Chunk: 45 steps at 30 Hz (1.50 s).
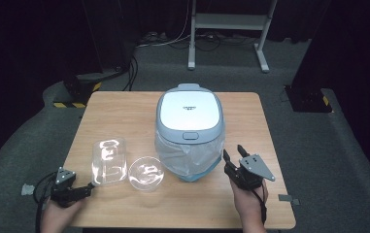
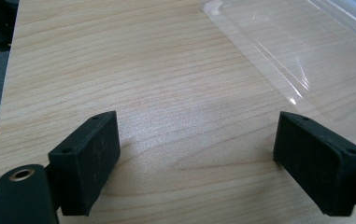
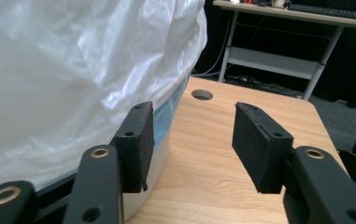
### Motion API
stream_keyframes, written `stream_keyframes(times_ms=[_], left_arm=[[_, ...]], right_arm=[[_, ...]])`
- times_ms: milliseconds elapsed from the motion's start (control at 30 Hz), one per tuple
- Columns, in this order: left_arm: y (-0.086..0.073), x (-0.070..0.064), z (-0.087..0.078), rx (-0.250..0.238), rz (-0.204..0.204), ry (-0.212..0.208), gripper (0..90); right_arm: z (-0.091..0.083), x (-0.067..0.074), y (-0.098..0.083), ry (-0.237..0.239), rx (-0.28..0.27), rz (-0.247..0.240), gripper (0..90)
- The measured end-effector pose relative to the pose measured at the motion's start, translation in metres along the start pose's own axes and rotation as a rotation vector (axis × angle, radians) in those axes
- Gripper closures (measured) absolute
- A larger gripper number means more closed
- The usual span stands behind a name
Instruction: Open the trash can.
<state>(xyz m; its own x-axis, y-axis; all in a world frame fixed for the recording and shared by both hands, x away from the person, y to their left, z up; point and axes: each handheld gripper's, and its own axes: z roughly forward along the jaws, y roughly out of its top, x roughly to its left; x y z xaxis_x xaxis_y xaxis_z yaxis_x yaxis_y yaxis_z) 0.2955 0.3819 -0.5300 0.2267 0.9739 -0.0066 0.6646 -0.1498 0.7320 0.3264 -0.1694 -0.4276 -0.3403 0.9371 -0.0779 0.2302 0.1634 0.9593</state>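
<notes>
A pale blue bin with a white lid (image 1: 190, 114) stands mid-table, and a clear plastic liner (image 1: 187, 155) bulges out under the lid. Left of it lie a clear rectangular container (image 1: 109, 160) and a clear round bowl (image 1: 146, 173). My left gripper (image 1: 86, 190) rests low at the table's front left corner, open, with bare wood between its pads (image 2: 91, 154); the clear container (image 2: 306, 51) lies ahead to its right. My right gripper (image 1: 233, 151) is open just right of the bin, nothing between its jaws. Its left pad (image 3: 136, 140) sits close beside the liner (image 3: 73, 70).
The wooden table (image 1: 124, 109) has a cable hole (image 3: 202, 94) near its far right corner. A white desk frame (image 1: 231, 22) stands on the grey floor behind, with dark stands on both sides. Cables trail from the left gripper off the table's front left edge.
</notes>
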Motion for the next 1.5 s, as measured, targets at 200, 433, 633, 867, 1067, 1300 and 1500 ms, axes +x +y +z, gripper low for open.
stream_keyframes(times_ms=[200,433,633,867,1067,1300,1500], left_arm=[[0.001,-0.001,0.002,0.013,0.015,-0.014,7.4],[0.003,-0.002,0.004,0.033,0.035,-0.032,2.3],[0.003,-0.002,0.005,0.035,0.035,-0.033,0.2],[0.003,-0.003,0.005,0.035,0.034,-0.031,0.2],[0.003,-0.003,0.004,0.036,0.033,-0.031,0.2],[0.002,-0.003,0.005,0.033,0.030,-0.031,0.2],[0.002,-0.003,0.004,0.033,0.030,-0.031,0.2]], right_arm=[[-0.005,0.000,0.006,0.009,-0.020,0.012,45.1],[-0.006,0.002,0.010,0.017,-0.025,0.013,45.3],[-0.008,0.005,0.015,0.021,-0.037,0.010,45.4],[-0.012,0.008,0.022,0.025,-0.064,0.012,45.1],[-0.018,0.010,0.031,0.036,-0.096,0.013,45.0],[-0.025,0.016,0.043,0.057,-0.131,0.009,45.3],[-0.029,0.026,0.053,0.074,-0.160,-0.005,45.9]])
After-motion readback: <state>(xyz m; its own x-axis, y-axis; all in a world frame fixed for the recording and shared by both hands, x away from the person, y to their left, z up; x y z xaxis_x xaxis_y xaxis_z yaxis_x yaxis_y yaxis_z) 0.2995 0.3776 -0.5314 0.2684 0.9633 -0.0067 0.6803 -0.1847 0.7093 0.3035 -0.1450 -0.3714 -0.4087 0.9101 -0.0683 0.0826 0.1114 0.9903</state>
